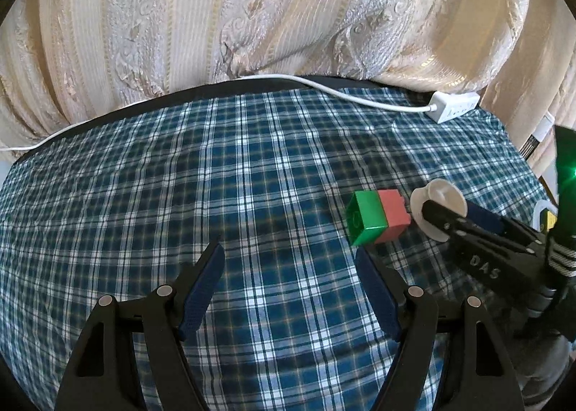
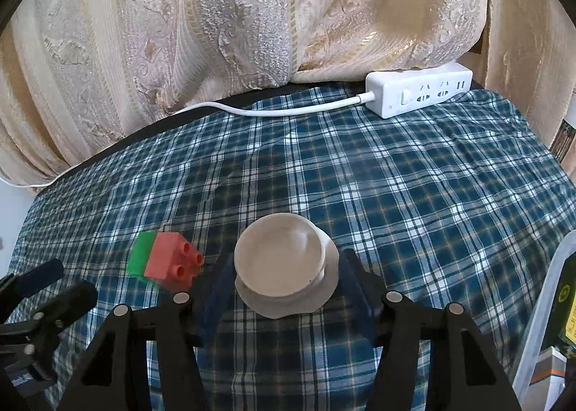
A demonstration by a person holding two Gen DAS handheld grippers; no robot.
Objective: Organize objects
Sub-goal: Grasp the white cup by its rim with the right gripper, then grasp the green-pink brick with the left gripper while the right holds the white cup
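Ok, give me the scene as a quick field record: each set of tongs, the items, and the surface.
left tongs: open, empty, hovering near the block
right tongs: around the white spool, fingers at both sides; contact unclear
white spool: lying between the right fingers
block: green and red bricks joined, lying on its side, left of the spool
surface: blue plaid cloth
far edge: white power strip, curtain behind

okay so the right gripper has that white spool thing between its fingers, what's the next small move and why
Probably lift the white spool a little off the checked cloth. The right gripper appears shut on it, fingers against both sides. The green and red block lies close beside it, so a straight lift seems safest. The left gripper is open and holds nothing.
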